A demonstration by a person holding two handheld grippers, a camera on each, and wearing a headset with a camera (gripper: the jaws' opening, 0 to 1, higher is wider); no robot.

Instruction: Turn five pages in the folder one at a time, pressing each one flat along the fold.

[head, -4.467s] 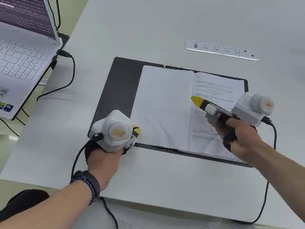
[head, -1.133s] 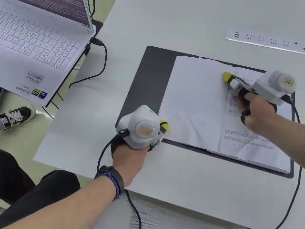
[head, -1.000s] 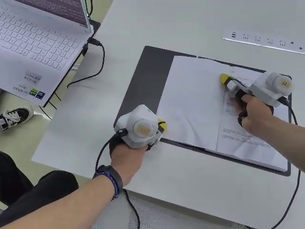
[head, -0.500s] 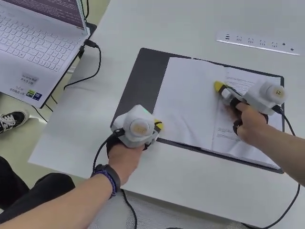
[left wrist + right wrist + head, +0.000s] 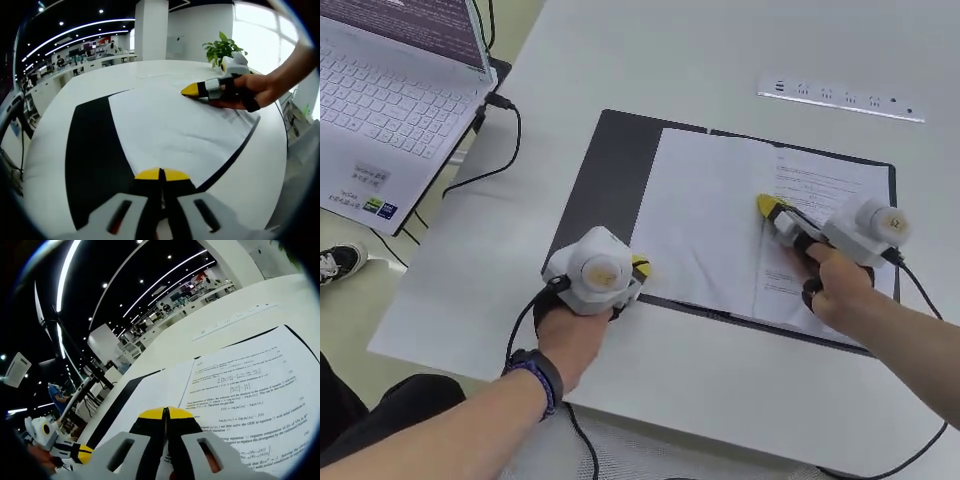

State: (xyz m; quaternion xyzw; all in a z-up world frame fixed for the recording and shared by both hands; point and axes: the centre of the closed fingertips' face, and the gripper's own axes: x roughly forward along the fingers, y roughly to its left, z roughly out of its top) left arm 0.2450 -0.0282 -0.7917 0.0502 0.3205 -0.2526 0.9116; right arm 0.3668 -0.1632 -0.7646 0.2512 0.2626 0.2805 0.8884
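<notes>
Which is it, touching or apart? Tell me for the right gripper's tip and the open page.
Touching. The left gripper view shows the right gripper with its shut yellow tip lying on the white page, no gap beneath it.

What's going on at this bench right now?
A person holds a claw in each hand over an open folder on a white table. The right claw, jaws shut, presses its yellow tip down by the fold, between the blank turned page and the printed page. The left claw, also shut, rests at the folder's near edge by the blank page's corner. A laptop sits off to the left.
</notes>
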